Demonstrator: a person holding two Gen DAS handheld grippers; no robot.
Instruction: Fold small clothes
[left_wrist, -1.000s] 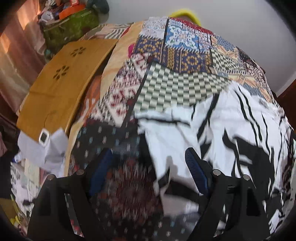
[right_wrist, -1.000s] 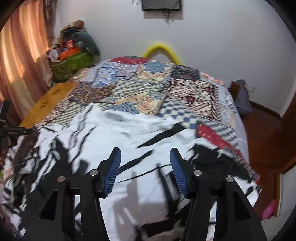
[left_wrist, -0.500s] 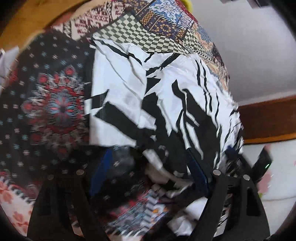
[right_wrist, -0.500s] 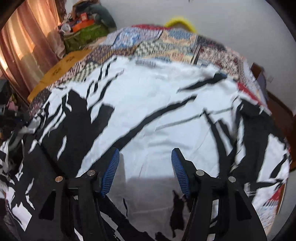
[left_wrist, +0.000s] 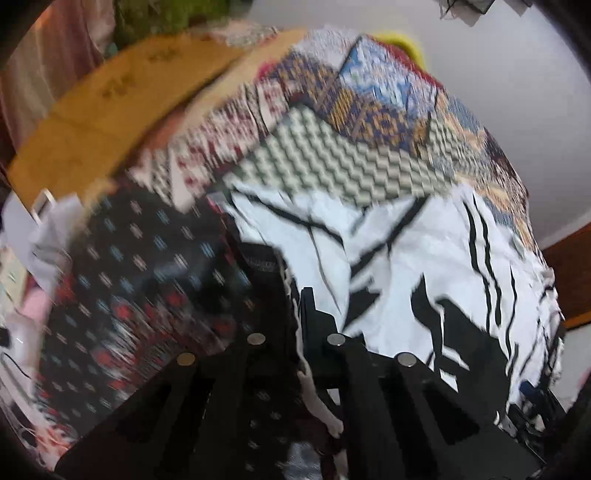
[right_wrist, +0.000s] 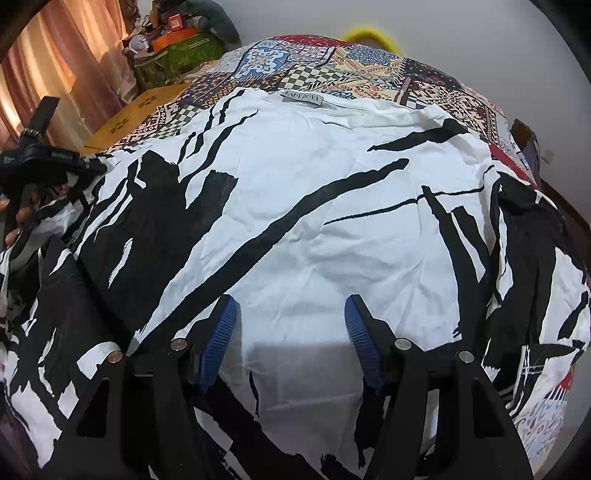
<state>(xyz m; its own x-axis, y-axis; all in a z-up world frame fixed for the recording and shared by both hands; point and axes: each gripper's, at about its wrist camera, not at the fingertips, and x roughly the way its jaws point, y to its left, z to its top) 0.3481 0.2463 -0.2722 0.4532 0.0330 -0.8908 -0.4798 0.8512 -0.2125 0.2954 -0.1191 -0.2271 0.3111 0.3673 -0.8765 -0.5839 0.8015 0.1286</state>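
A white garment with black streaks (right_wrist: 314, 192) lies spread over a patchwork bedspread (right_wrist: 332, 70); its neck label (right_wrist: 303, 99) is at the far edge. My right gripper (right_wrist: 291, 325) is open, low over the garment's near middle, holding nothing. My left gripper (left_wrist: 295, 310) is shut on the garment's left edge (left_wrist: 295, 332), with cloth pinched between the jaws; the garment (left_wrist: 424, 258) stretches away to its right. The left gripper also shows at the left edge of the right wrist view (right_wrist: 55, 158), gripping the garment's edge.
A wooden board (left_wrist: 110, 103) runs along the bed's left side (right_wrist: 122, 122). A green bag (right_wrist: 177, 55) with clutter and orange curtains (right_wrist: 55, 74) stand at the far left. A white wall (right_wrist: 443, 37) is behind the bed. The dark patterned bedspread (left_wrist: 147, 277) lies left of the garment.
My left gripper has closed on the garment's left edge and swung back to face up the bed. My right gripper has lowered a little over the garment and stays open.
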